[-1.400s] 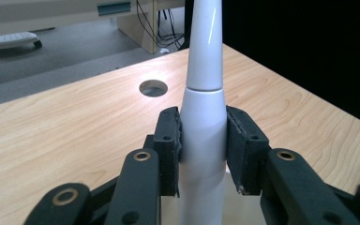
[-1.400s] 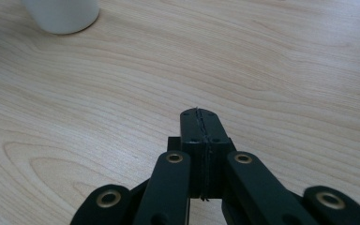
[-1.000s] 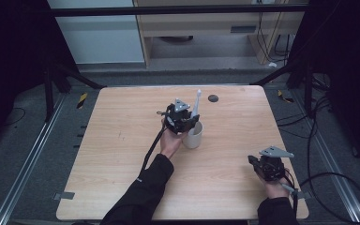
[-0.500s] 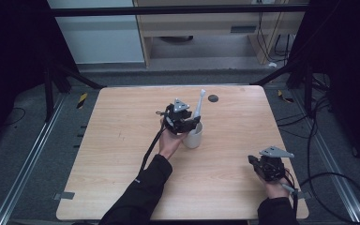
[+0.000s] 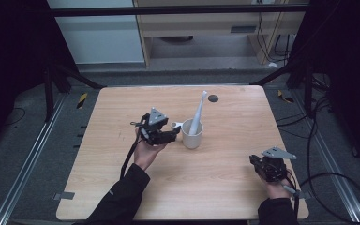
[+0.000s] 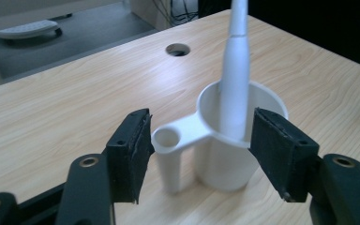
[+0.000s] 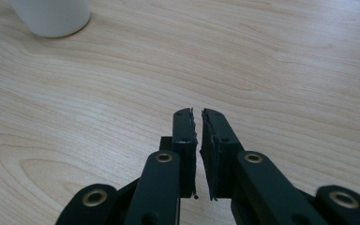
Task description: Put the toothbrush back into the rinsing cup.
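I read no writing anywhere. Near of the cup, my right gripper [image 7: 198, 112] rests on pale woodgrain table [image 5: 225, 187], jaws pressed together. My left gripper [image 6: 199, 140] spreads around the smooth white cup [image 6: 225, 159], a tapered white toothbrush [image 6: 234, 79] standing inside.

Pale wood, white plastic, black rubbery pads

The counter [image 5: 225, 173] is light wood-grain, smooth with a soft sheen — the grain runs in long streaks. The cup [image 6: 225, 154] and the toothbrush [image 6: 234, 79] standing in it look like smooth white plastic, faintly glossy. The left hand-held gripper [image 6: 199, 150] has matt black jaws faced with rough-edged, foam-like pads; the right hand-held gripper [image 7: 198, 115] is the same — matt black, with brassy metal rivets at the joints.
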Motion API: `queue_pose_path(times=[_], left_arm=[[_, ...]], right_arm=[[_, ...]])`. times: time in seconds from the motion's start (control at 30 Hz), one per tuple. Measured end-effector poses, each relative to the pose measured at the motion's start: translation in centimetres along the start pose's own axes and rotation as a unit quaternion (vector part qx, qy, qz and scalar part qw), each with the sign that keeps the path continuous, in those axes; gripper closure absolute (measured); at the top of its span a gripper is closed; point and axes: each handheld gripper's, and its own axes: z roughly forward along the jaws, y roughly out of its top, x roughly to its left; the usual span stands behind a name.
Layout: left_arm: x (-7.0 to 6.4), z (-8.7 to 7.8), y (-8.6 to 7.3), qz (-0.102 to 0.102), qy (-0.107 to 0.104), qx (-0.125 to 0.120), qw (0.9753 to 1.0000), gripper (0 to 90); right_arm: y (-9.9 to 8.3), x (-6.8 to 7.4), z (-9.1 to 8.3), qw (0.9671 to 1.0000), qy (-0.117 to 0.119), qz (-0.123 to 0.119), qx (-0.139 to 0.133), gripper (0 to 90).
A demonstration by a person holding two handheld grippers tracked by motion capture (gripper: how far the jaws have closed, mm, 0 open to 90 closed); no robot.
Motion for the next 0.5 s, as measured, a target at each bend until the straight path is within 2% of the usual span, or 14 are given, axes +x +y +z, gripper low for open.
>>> queue_pose_path(times=[0.27,0.3,0.5], left_arm=[[2.1,-3.7,-3.2,-0.009,0.024,0.012,0.9996,33.7],[2.1,-3.7,-3.2,-0.009,0.024,0.012,0.9996,33.6],[3.3,-5.7,-5.6,-0.021,0.039,0.029,0.9986,32.6]], right_arm=[[-0.1,-0.1,-0.1,1.0000,-0.001,0.004,0.001,84.3],[-0.1,-0.1,-0.1,1.0000,-0.001,0.004,0.001,84.3],[-0.2,-0.2,-0.3,1.0000,-0.002,0.006,-0.001,83.2]])
